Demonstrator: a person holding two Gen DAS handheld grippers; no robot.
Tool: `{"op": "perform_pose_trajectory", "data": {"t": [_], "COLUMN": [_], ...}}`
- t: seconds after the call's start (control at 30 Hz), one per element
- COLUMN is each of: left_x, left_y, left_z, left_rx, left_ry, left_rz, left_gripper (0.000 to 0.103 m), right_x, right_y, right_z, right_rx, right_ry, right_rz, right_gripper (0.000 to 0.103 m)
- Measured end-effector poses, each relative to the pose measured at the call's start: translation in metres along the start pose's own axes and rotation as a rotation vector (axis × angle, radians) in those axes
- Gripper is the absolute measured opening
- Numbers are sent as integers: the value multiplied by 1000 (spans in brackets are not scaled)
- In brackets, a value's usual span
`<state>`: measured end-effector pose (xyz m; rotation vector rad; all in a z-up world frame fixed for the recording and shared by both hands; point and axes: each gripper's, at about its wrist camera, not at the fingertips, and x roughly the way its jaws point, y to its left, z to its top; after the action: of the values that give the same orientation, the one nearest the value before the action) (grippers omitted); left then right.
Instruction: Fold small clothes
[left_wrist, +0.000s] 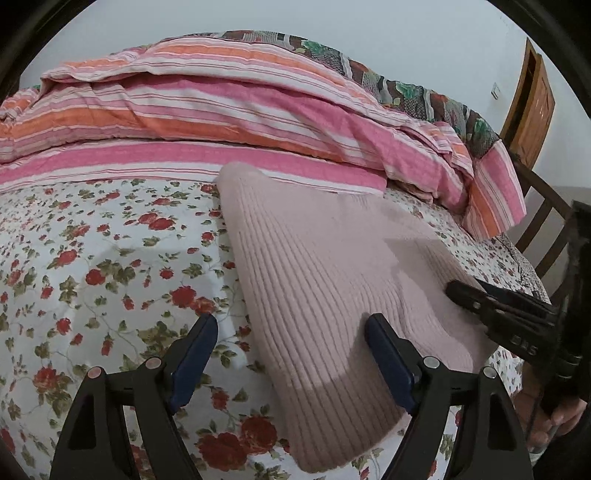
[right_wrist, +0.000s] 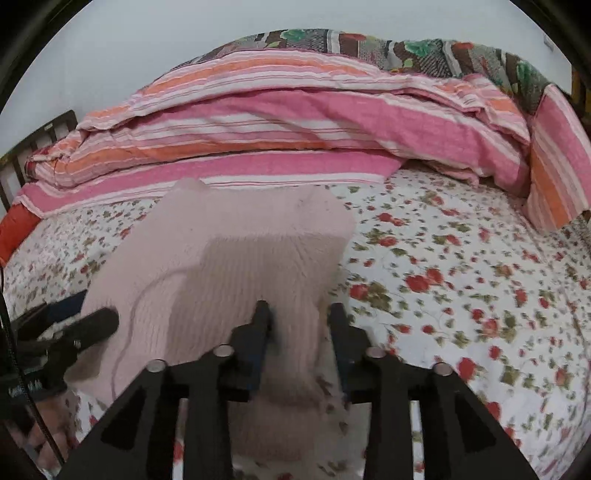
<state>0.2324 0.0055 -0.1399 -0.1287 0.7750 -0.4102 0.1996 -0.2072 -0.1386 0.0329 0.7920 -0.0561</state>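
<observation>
A pale pink ribbed knit garment (left_wrist: 317, 280) lies folded on the floral bed sheet (left_wrist: 92, 266). My left gripper (left_wrist: 291, 325) is open at its near left edge, one finger over the sheet and one on the knit. My right gripper (right_wrist: 299, 314) is open, and its jaws straddle the garment's (right_wrist: 236, 258) near right edge; the view is blurred. Each gripper shows in the other's view: the right gripper (left_wrist: 498, 306) rests on the knit's right side, and the left gripper (right_wrist: 74, 325) is at the knit's left side.
A pile of pink and orange striped bedding (left_wrist: 221, 122) lies along the far side of the bed, over a dark patterned quilt (left_wrist: 406, 85). A wooden bed rail (left_wrist: 546, 229) and a wooden door (left_wrist: 532, 110) are at the right.
</observation>
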Motion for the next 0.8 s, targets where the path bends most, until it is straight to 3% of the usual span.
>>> {"op": "perform_pose_trajectory", "data": {"t": [0.2,0.3,0.43,0.53,0.77,0.8], "left_x": [5,5,-6,-28,-96,-104], "left_y": [-6,-10,-8,-15,-54,-61], "left_z": [-9,-14,-15,-15,-12,-12], "left_rx": [28,58,-24,-42,-15,-3], "left_ry": [-3,-4,18,0,-83,-89], "left_rz": [-21,-5,17,68,143,161], "left_gripper": [84,85,85,84,85,85], "right_x": [-21,-31,-55,-75,-121,-127], "right_y": [-18,-29,-44,-52,-70,-70], "right_z": [-14,-23,-33,-38,-40,-40], "right_rx": [41,46,54,60,115,118], "right_ry": [57,85,83,61,34,27], "right_rz": [27,0,-82,-113,-97,-93], "right_gripper": [60,61,64,66,67,72]}}
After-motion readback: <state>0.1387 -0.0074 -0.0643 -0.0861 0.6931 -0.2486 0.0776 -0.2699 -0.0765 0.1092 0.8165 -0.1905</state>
